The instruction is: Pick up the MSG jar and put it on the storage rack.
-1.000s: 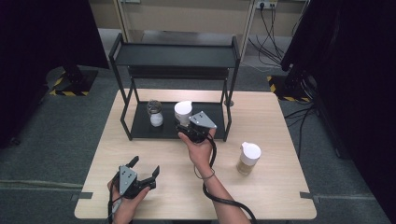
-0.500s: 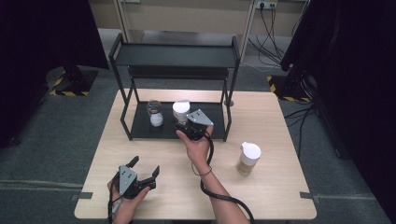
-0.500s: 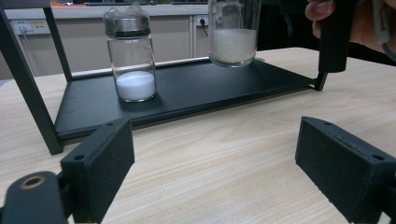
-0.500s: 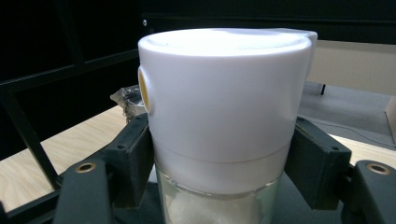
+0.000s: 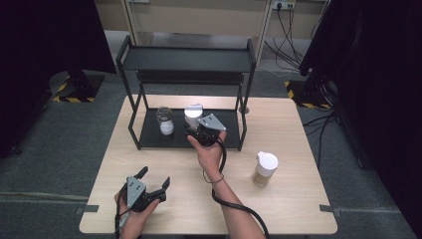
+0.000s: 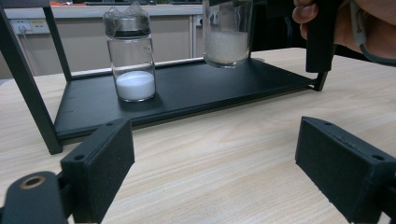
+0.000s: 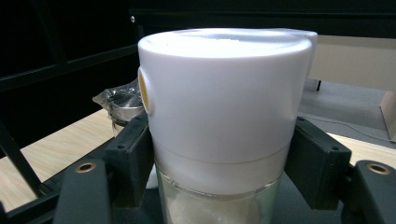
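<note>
Gripping a white-lidded glass jar (image 7: 224,121) just below its cap, the right gripper (image 5: 195,130) has its two black jaws pressed against the jar's sides, one on each side in the right gripper view. The jar holds a pale grainy filling and sits over the bottom tray of a black two-tier rack (image 5: 185,59), toward the tray's middle; in the left gripper view its base (image 6: 227,32) seems to hang just above the tray rather than rest on it. Just beside it, to its left in the high view, stands a smaller glass bottle (image 5: 164,121) with a dark cap and white powder in its lower part, upright on the same tray. The rack stands at the far side of a light wooden table (image 5: 298,199). Well apart from the rack, near the table's right side, stands another jar with a white lid (image 5: 264,169) and a tan filling. At the near left edge of the table the left gripper (image 5: 154,181) is held by a hand low over the wood, its jaws spread wide with nothing between them.
</note>
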Demonstrator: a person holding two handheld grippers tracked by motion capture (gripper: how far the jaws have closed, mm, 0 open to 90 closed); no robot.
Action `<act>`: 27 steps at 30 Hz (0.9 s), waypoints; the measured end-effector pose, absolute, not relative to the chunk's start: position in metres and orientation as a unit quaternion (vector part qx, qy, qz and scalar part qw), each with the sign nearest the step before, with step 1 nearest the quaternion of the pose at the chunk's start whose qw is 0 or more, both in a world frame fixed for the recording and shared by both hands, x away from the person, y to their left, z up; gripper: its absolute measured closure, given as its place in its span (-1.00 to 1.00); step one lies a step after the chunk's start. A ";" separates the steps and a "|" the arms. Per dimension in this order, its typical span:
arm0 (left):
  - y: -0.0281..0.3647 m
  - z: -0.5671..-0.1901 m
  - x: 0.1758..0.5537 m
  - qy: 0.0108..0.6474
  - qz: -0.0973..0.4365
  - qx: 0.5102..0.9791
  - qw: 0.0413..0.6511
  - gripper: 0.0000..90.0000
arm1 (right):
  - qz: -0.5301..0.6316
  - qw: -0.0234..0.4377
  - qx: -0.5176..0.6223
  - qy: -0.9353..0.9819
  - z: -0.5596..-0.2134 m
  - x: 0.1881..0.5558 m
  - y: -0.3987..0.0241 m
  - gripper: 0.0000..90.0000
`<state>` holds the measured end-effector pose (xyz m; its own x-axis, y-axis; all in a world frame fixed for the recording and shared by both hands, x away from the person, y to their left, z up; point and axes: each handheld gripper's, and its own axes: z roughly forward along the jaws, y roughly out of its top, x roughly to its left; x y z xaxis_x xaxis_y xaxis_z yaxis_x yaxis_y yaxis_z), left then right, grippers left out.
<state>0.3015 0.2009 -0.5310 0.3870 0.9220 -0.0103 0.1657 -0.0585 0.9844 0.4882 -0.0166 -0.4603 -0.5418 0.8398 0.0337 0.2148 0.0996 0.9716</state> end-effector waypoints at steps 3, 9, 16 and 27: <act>0.201 -0.531 0.302 0.427 0.352 0.636 0.537 -0.75 | 0.550 0.283 0.389 0.683 -0.461 0.491 -0.017 -0.32; 0.201 -0.531 0.302 0.427 0.351 0.637 0.537 -0.75 | 0.547 0.286 0.393 0.682 -0.461 0.496 -0.017 -0.32; 0.201 -0.531 0.302 0.427 0.352 0.637 0.537 -0.75 | 0.543 0.289 0.395 0.683 -0.462 0.501 -0.014 -0.31; 0.202 -0.531 0.302 0.428 0.349 0.637 0.538 -0.75 | 0.536 0.290 0.394 0.688 -0.467 0.510 -0.006 -0.31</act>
<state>0.3016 0.2018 -0.5310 0.3903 0.9206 -0.0150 0.1687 -0.0555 0.9841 0.5099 -0.0057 -0.4667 -0.5211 0.8532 0.0236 0.2320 0.1150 0.9659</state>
